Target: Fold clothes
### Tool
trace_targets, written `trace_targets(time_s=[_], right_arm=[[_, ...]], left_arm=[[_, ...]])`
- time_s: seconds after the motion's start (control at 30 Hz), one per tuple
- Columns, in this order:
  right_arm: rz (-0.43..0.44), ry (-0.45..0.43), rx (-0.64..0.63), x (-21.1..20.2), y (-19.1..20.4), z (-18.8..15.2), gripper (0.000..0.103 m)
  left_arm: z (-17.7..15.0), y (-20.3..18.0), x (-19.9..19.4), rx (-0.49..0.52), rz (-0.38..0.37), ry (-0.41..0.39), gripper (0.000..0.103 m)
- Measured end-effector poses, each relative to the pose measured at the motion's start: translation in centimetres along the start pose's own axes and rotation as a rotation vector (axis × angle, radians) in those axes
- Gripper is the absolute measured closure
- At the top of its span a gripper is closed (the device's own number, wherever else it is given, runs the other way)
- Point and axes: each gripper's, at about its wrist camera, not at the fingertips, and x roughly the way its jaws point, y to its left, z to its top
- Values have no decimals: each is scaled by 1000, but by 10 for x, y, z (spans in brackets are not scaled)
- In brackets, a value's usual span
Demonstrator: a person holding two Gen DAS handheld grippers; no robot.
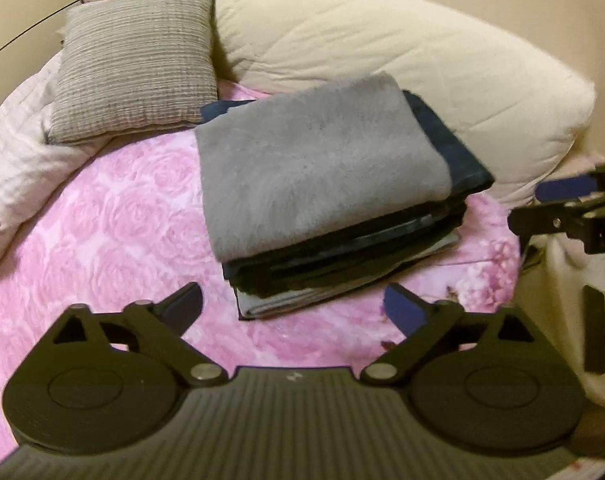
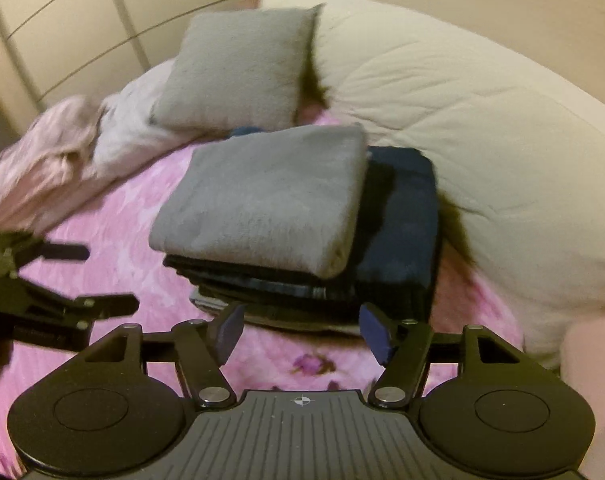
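Note:
A stack of folded clothes (image 1: 334, 216) lies on the pink rose-patterned bedspread (image 1: 102, 248). A folded grey fleece piece (image 1: 318, 156) is on top, with dark navy and black pieces beneath. My left gripper (image 1: 296, 312) hovers just in front of the stack, open and empty. In the right wrist view the same stack (image 2: 302, 240) shows the grey fleece piece (image 2: 262, 196) on top and a navy piece (image 2: 402, 216) sticking out to its right. My right gripper (image 2: 302, 334) is open and empty at the stack's near edge. Each gripper shows in the other's view: right gripper (image 1: 566, 204), left gripper (image 2: 106, 278).
A grey woven cushion (image 1: 138, 60) and a large cream pillow (image 1: 402, 52) lie behind the stack. A crumpled pale pink sheet (image 2: 50, 160) is bunched at the left. A cream chest of drawers (image 2: 82, 28) stands beyond the bed.

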Motion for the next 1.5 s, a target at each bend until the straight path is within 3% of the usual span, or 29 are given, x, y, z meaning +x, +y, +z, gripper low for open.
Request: trace_targets(time_s=[0.2,0.37,0.63,0.97,1.3,1.5], right_arm=[[-59,-51,58,-48,41,-33,33],[-117,-67,77,-77,69,-56,19],[-157,-81,100,-106,84,-72,15],[-102,-51,53,-117,72,-68,14],[-41,27,-2,-115,58,-85,14],[-41,5,2,-131,63,-93,14]], left_arm=[[-33,2,-52,-13,-4,-61,1],[-59,2,-86,-27,-5,-84,1],[-74,-1,-124,-83,-12,-131,1],[-73,-16,-141,-191,46,-119,1],[-101,-42,-158,-272,131,-69,1],[-110,-44,-178,-272,160,-122,1]])
